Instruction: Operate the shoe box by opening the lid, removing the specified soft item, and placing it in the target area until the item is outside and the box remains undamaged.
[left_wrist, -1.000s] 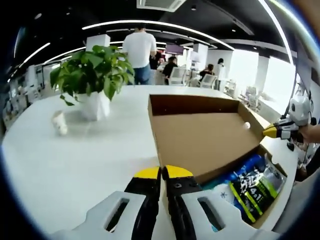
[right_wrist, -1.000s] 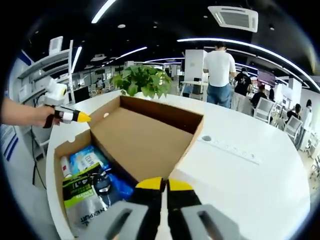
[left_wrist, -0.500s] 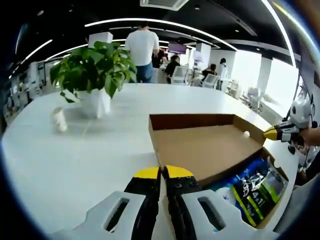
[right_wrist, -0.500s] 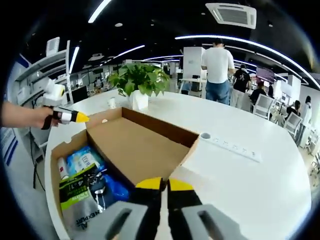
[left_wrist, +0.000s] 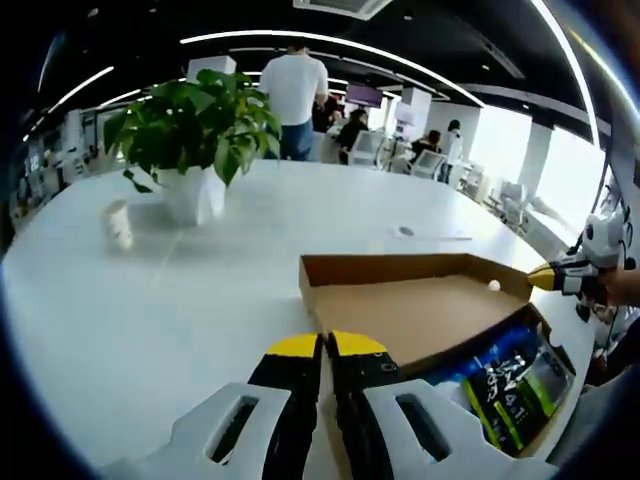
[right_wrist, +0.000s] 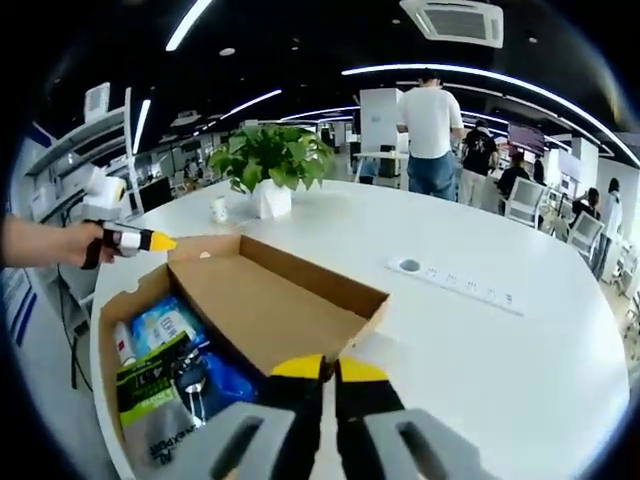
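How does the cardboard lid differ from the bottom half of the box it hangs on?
The lid is bare brown card inside, lying nearly flat on the white table; the box base is packed with packets. The lid has a gripper pinching each end; the base has none on it. Both are the same brown cardboard, joined along one edge.

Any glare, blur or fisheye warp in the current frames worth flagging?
Left gripper view: the bright window wall at right is blown out, and the white round table bows with fisheye curvature. Right gripper view: ceiling light strips bend into arcs, and the brown cardboard shoe box lid looks sharp.
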